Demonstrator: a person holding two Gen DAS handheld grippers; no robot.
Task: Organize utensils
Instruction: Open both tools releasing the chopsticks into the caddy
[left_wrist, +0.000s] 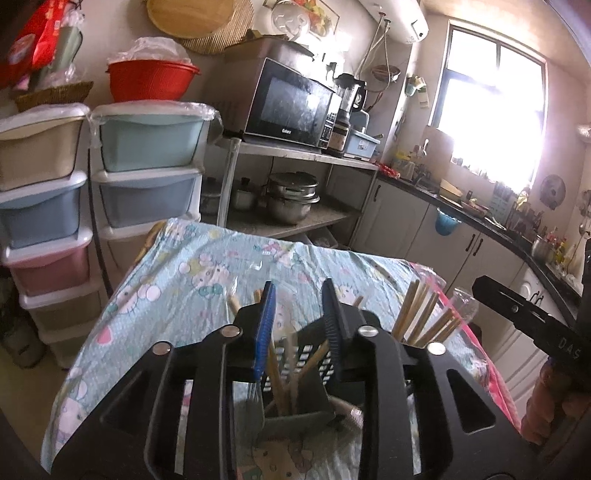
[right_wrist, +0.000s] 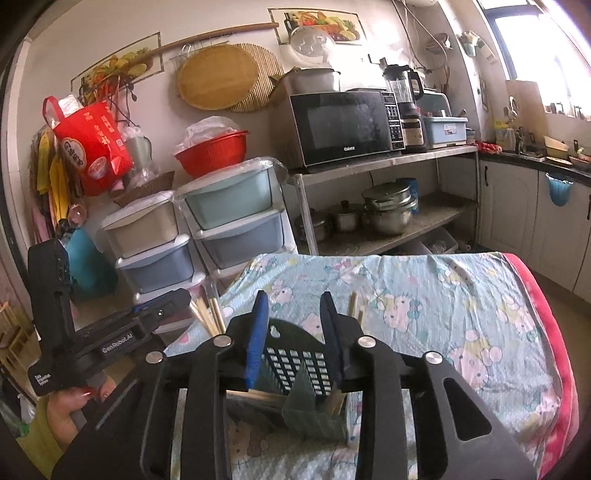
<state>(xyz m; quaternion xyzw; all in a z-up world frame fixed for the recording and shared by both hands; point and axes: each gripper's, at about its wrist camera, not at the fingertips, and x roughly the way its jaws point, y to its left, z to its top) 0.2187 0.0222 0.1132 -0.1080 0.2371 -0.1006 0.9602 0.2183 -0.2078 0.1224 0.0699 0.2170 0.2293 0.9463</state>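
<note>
A black perforated utensil holder (left_wrist: 310, 365) (right_wrist: 295, 365) stands on a table under a light blue cartoon cloth (left_wrist: 184, 280) (right_wrist: 443, 295). Several wooden chopsticks (left_wrist: 277, 373) stand in its near compartment, and another bunch (left_wrist: 417, 314) leans in its right side. My left gripper (left_wrist: 299, 325) hangs open just over the holder, with chopstick tops between its blue pads but free of them. My right gripper (right_wrist: 293, 336) is open above the holder too, nothing pressed between its pads. Chopstick ends (right_wrist: 208, 317) poke up to its left and some (right_wrist: 334, 402) lie low in the holder.
Stacked pastel plastic drawers (left_wrist: 147, 140) (right_wrist: 229, 206) stand beyond the table's far left. A metal shelf holds a microwave (left_wrist: 291, 107) (right_wrist: 343, 125) and pots (right_wrist: 388, 214). Kitchen cabinets (left_wrist: 461, 251) run along the right. A hand (right_wrist: 74, 406) holds the left tool.
</note>
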